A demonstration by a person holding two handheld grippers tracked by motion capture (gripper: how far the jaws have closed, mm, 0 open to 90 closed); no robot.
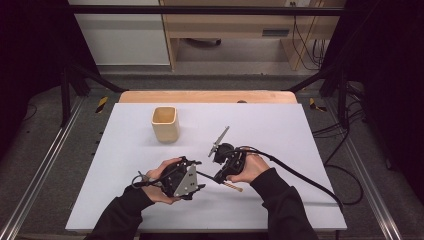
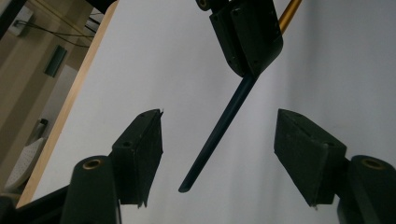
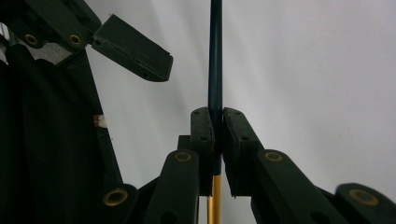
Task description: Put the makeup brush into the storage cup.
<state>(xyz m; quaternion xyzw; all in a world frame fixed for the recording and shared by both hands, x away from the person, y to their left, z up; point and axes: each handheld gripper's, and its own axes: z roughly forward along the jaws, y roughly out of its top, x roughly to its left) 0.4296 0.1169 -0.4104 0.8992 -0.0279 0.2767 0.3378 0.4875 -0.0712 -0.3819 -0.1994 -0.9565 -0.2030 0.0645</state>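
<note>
The right hand-held gripper (image 3: 217,140) is clamped on a thin stick (image 2: 219,130), dark blue along most of its length and gold at the end behind the jaws. The stick's dark tip pokes between the jaws of the left hand-held gripper (image 2: 217,154), which stand apart without touching it. This looks like a handover: next the left jaws must close squarely on the stick. A wooden cup (image 1: 165,124) stands on the desk (image 1: 280,125) well beyond the stick.
</note>
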